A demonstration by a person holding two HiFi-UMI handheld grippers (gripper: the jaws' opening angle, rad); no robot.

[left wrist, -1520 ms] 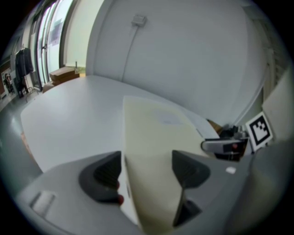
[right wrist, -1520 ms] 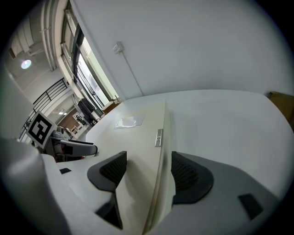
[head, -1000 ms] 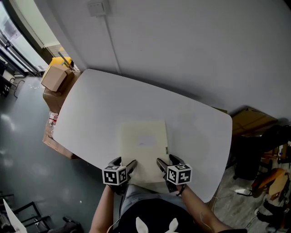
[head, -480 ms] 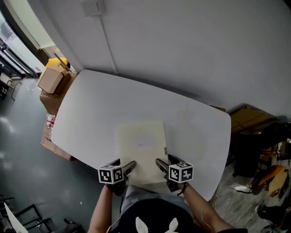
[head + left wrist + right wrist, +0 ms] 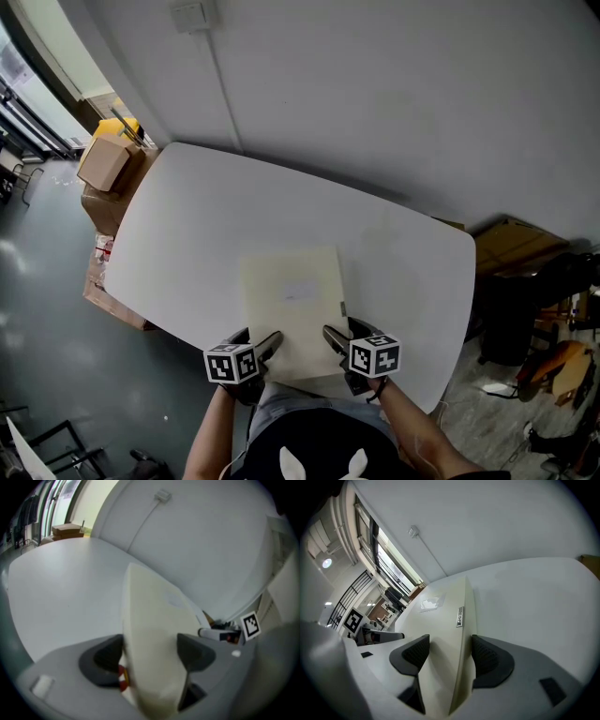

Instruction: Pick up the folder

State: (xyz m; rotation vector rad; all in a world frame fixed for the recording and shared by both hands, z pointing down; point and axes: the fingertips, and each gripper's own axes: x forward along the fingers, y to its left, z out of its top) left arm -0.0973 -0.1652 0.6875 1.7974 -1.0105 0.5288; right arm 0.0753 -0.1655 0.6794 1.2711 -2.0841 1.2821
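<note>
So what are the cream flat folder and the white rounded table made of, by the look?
Cream flat folder: matt, stiff, likely plastic or heavy card; its edges run straight. White rounded table: smooth, faint sheen, probably laminate; core not visible.

A cream rectangular folder (image 5: 292,305) lies on the white rounded table (image 5: 206,225); the left gripper (image 5: 261,343) and right gripper (image 5: 339,337) are at its near corners.

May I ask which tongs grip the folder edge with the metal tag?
The right tongs; the tag on the folder lies ahead of them, unlike the left tongs.
</note>
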